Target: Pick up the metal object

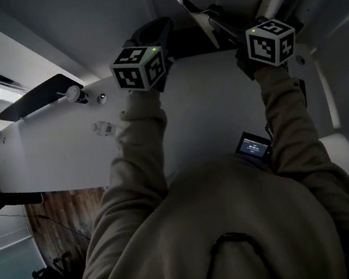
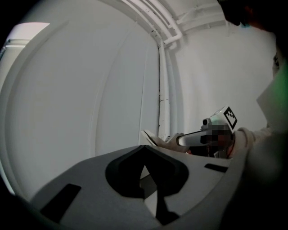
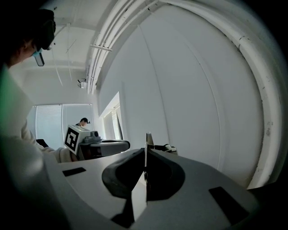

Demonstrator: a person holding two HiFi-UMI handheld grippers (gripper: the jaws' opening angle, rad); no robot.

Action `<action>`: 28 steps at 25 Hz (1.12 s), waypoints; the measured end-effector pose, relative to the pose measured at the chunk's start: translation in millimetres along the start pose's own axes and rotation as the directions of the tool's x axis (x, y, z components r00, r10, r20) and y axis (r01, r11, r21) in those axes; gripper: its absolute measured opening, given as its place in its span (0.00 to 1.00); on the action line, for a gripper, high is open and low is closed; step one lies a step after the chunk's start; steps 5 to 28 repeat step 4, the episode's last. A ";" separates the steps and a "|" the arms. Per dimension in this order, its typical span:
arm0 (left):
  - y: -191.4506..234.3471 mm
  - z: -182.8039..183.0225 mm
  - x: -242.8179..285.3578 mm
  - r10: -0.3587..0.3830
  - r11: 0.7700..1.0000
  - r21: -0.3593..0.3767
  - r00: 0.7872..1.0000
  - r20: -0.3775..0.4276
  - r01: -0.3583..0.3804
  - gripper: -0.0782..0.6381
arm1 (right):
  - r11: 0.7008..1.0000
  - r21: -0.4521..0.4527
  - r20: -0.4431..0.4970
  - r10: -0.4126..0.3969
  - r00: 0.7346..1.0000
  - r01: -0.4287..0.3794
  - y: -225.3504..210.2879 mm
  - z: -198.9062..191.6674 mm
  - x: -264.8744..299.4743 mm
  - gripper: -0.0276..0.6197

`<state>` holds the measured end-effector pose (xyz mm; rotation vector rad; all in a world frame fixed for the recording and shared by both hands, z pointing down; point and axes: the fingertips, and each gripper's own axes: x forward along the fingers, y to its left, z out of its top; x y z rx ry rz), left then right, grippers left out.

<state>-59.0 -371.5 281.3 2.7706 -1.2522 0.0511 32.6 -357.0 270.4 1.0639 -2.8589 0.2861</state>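
The metal object (image 1: 195, 13) is a thin flat plate, held up in front of a white wall (image 1: 220, 95). My right gripper (image 1: 217, 21) is shut on it. In the right gripper view the plate (image 3: 147, 146) stands edge-on between the pressed jaws of the right gripper (image 3: 146, 157). From the left gripper view its pale blade (image 2: 154, 138) sticks out of the right gripper (image 2: 173, 140). My left gripper (image 1: 155, 34) is level beside it on the left, a short way apart. The left gripper (image 2: 144, 148) has its jaws together with nothing between them.
White pipes (image 2: 164, 90) run up the wall in the corner. A dark shelf (image 1: 38, 95) and a round knob (image 1: 74, 93) sit at the left. A small lit screen (image 1: 253, 147) hangs by the right sleeve. A person (image 3: 84, 121) stands far off by windows.
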 end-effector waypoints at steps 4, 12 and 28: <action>-0.4 -0.4 2.9 -0.008 1.000 0.007 1.000 -0.015 0.008 0.10 | 1.000 -0.003 -0.015 0.000 1.000 0.000 1.0 0.1 3.0 0.08; -0.4 -0.4 2.9 -0.008 1.000 0.007 1.000 -0.015 0.008 0.10 | 1.000 -0.003 -0.015 0.000 1.000 0.000 1.0 0.1 3.0 0.08; -0.4 -0.4 2.9 -0.008 1.000 0.007 1.000 -0.015 0.008 0.10 | 1.000 -0.003 -0.015 0.000 1.000 0.000 1.0 0.1 3.0 0.08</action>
